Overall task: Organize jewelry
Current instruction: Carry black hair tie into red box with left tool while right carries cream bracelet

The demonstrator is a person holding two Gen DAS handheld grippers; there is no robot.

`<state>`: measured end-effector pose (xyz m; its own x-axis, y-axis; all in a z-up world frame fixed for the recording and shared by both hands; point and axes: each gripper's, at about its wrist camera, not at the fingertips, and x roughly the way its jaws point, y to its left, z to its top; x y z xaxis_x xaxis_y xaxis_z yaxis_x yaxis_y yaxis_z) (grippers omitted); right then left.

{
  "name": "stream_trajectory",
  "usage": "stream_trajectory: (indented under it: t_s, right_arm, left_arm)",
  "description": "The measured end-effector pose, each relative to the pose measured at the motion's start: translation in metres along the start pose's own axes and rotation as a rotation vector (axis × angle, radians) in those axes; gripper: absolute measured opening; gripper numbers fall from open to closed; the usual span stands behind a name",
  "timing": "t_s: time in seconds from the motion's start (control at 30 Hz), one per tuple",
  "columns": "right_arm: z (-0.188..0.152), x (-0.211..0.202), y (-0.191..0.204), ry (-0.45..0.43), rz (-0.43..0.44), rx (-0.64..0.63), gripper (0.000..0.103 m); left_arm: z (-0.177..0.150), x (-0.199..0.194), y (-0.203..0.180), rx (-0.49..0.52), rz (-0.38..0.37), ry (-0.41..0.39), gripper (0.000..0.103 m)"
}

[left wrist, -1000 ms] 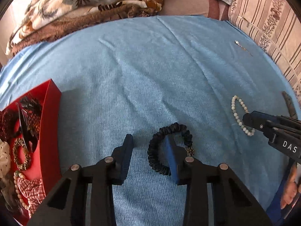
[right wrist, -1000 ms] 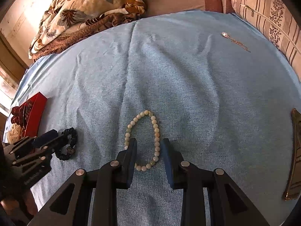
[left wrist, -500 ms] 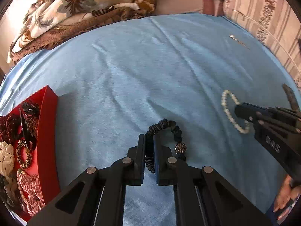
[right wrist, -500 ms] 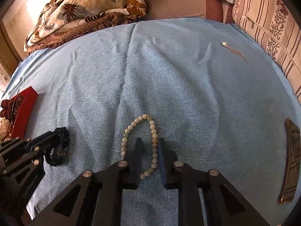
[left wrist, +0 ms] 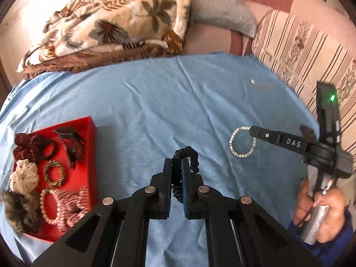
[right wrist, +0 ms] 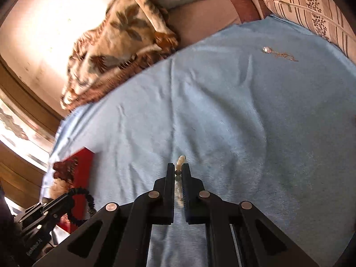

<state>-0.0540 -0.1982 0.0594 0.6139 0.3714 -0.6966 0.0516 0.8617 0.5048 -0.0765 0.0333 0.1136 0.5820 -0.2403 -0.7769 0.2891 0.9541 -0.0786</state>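
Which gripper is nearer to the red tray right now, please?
Left. The left gripper, shut on the black bracelet, hangs just right of the red tray. The right gripper, holding the pearl bracelet, is farther right across the blue cloth.

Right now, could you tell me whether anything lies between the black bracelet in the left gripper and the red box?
Nothing visible does. The left gripper holds the black bracelet, and only bare blue cloth separates it from the red box to its left.
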Motion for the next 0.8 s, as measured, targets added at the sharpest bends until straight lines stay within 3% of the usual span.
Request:
stream_trajectory:
  t_s: [0.33,0.8]
  right_arm:
    - [-0.004,-0.014,0.004,-0.03,0.075,0.025,0.007]
    - [-0.021,-0.008,0.016,0.005,0.085,-0.01,0.007]
  left_arm:
    - [-0.012,-0.047,0.036,-0.049,0.066,-0.065,0.007]
    - [-0.04,-0.076,0.14,-0.248,0.19,-0.09,0.008]
